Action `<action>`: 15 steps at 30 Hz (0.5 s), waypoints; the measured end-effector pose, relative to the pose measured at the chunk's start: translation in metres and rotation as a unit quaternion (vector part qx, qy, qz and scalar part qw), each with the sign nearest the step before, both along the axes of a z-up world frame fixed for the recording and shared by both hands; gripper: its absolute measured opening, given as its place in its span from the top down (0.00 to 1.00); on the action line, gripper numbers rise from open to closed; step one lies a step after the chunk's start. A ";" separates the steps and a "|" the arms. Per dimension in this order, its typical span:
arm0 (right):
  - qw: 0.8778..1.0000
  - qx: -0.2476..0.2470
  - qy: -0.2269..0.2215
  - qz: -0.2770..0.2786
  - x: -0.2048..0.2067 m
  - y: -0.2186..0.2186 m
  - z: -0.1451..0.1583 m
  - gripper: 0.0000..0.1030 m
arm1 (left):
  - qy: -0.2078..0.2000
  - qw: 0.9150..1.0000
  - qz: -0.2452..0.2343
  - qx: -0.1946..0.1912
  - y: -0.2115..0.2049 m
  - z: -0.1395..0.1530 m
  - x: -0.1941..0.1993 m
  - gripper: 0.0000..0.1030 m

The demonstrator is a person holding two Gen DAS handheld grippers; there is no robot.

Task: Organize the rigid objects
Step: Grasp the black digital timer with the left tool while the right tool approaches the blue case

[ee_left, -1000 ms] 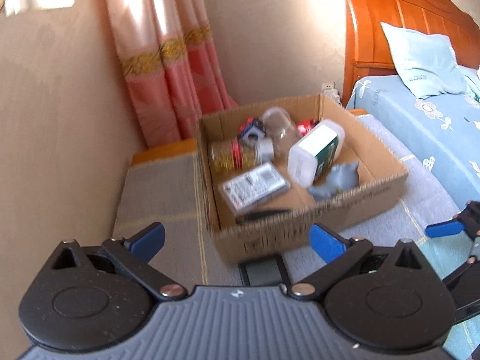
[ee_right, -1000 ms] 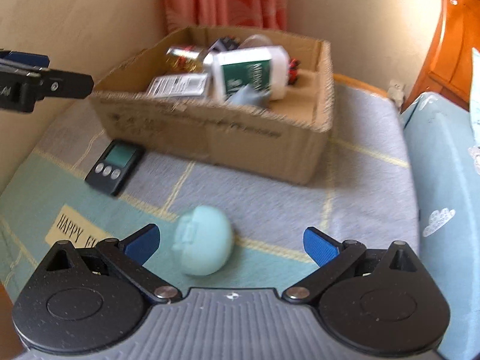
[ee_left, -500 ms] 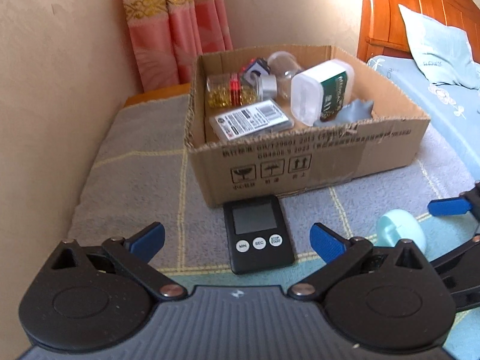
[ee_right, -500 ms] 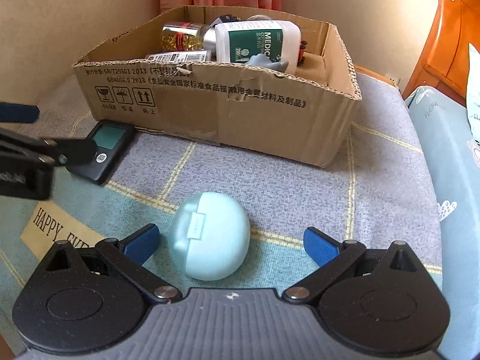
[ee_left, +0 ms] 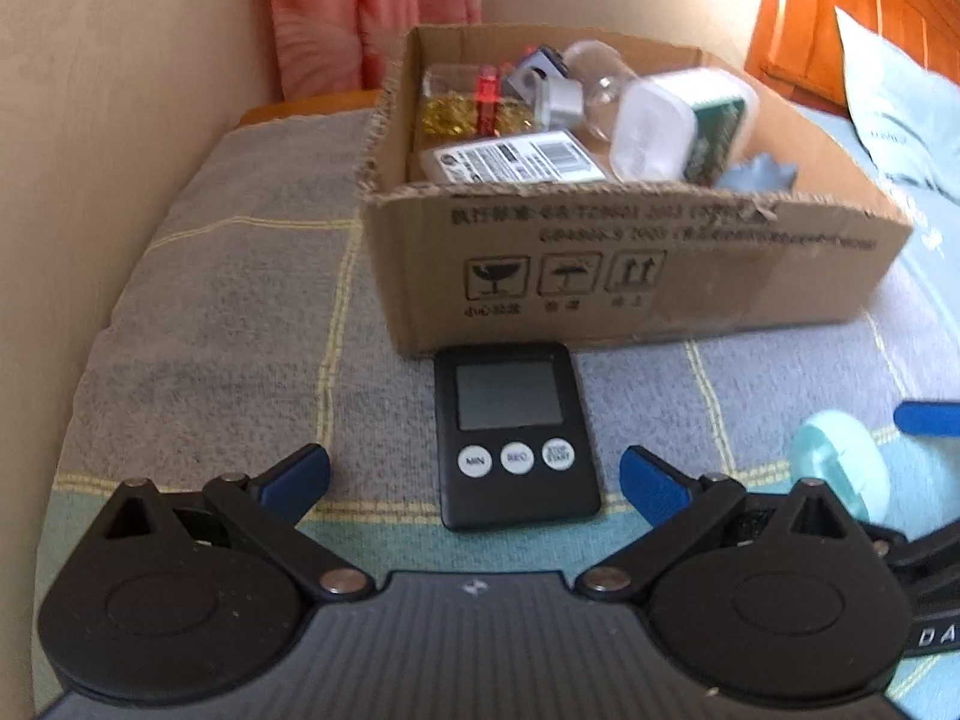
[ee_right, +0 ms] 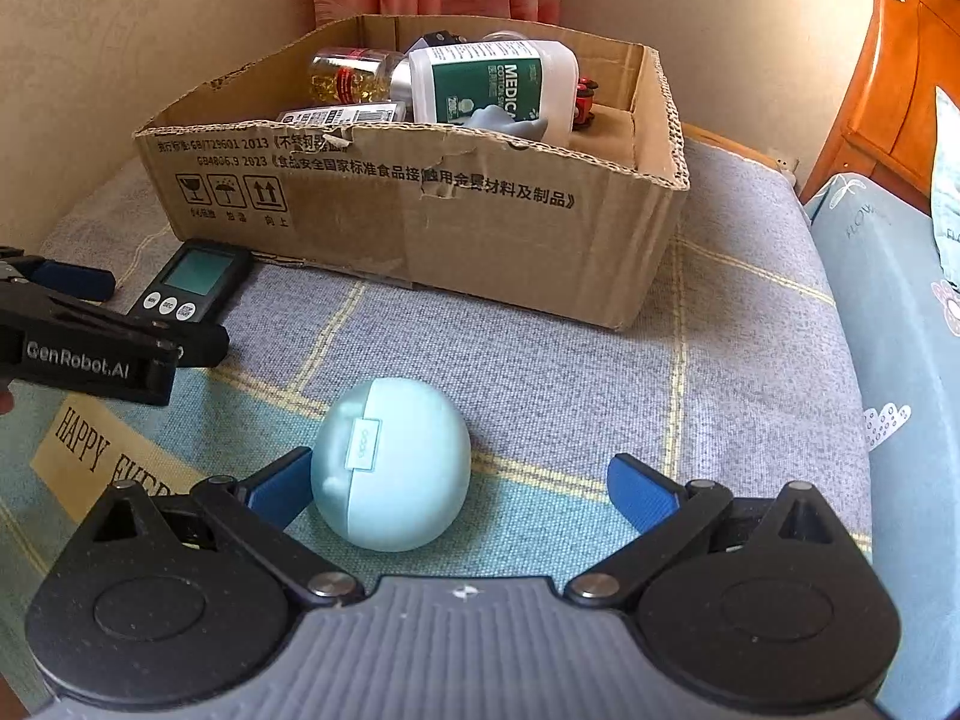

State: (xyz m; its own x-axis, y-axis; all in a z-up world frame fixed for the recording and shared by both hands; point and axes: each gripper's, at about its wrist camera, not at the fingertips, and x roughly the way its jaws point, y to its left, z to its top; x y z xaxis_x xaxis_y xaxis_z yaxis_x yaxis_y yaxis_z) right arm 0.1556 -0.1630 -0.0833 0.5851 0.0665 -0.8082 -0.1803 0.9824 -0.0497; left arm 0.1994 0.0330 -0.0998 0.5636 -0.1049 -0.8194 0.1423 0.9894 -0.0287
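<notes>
A black digital timer lies flat on the blanket just in front of the cardboard box. My left gripper is open, its blue fingertips either side of the timer's near end without touching it. A pale blue egg-shaped case rests on the blanket between the fingers of my open right gripper; the left fingertip is almost against it. The case also shows at the right of the left wrist view. The timer and the left gripper appear at the left of the right wrist view.
The box holds a white medical bottle, a jar of gold capsules, a flat labelled pack and other small items. A wall runs along the left. Pink curtains hang behind. A wooden headboard and a pillow stand right.
Both grippers have come down and forward. The timer now sits between my left fingers, and the blue case now lies between my right fingers. Both stayed open.
</notes>
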 end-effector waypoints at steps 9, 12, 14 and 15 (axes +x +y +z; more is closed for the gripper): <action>1.000 0.000 -0.004 0.002 -0.003 0.000 0.000 0.00 | -0.025 1.000 -0.014 -0.005 -0.009 0.009 -0.002 0.48; 1.000 0.000 -0.007 0.003 -0.004 0.000 -0.001 0.00 | -0.028 0.999 -0.014 -0.003 -0.012 0.009 -0.001 0.49; 1.000 0.001 -0.009 0.005 -0.005 0.000 -0.001 0.00 | -0.028 0.999 -0.014 -0.004 -0.012 0.009 -0.001 0.49; 1.000 0.001 -0.009 0.007 -0.006 0.000 -0.001 0.00 | -0.027 1.000 -0.014 -0.004 -0.012 0.008 0.000 0.49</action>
State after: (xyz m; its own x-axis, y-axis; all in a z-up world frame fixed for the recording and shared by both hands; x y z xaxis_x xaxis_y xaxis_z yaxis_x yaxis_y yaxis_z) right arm 0.1499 -0.1634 -0.0842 0.5987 0.0762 -0.7973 -0.1927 0.9799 -0.0511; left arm 0.1991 0.0214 -0.0915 0.6042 -0.1279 -0.7865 0.1712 0.9848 -0.0287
